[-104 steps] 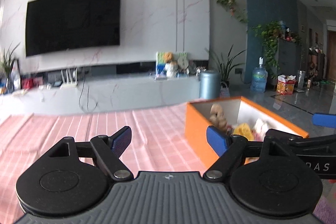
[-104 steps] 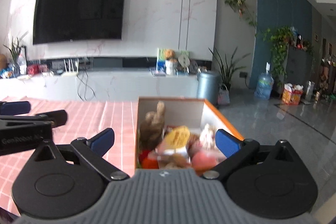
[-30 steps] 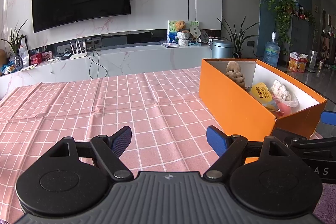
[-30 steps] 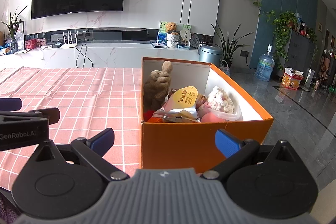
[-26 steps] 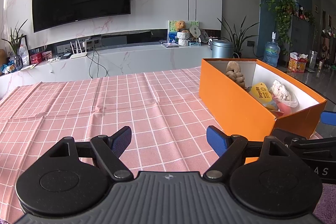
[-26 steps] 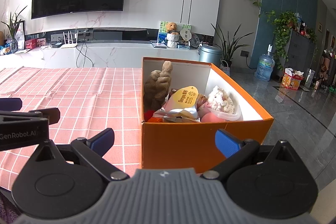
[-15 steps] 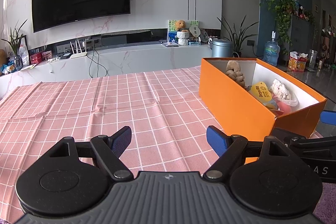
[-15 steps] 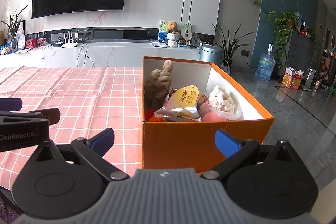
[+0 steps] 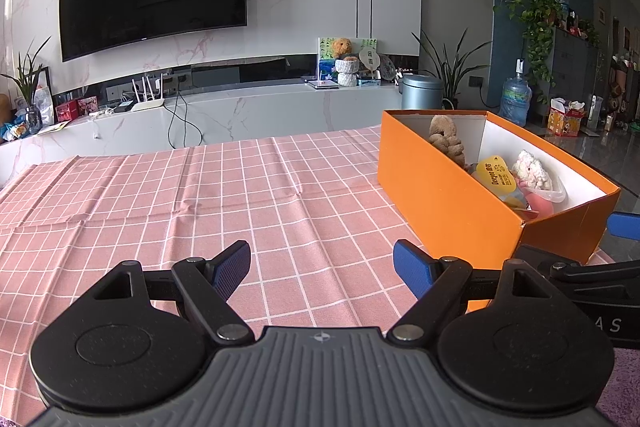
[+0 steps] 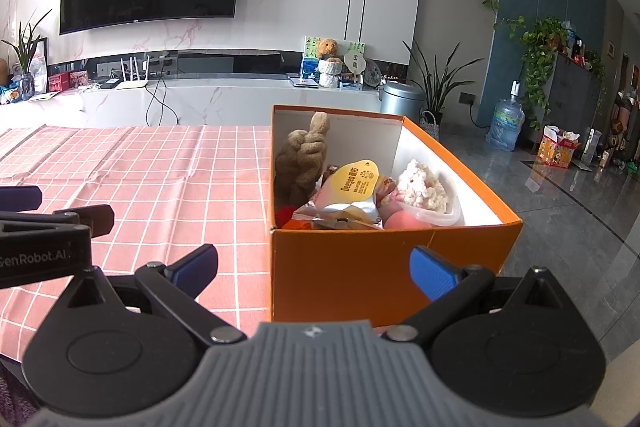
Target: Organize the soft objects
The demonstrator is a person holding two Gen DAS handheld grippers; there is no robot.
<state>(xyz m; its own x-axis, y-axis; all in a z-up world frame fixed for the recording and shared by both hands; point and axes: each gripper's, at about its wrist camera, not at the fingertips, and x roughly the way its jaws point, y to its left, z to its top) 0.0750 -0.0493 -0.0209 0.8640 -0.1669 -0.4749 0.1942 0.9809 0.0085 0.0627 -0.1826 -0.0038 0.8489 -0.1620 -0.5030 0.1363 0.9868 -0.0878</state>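
Toys (image 10: 420, 187) sit in the box (image 10: 360, 267); the tabletop (image 9: 200, 195) is bare. My left tongs (image 9: 322, 267) and right tongs (image 10: 314, 265) are wide, empty. I'd reach in slowly.

Bright daylit room; sharp focus; ceiling-light glare; fisheye bending at edges.

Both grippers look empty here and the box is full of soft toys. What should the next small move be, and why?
Probably advance the right gripper over the near wall of the orange cardboard box toward the tan knotted plush toy. Its jaws stand open and empty, the box sits directly ahead, and the toy stands tallest. The left gripper, also open, faces only bare pink checked tablecloth.
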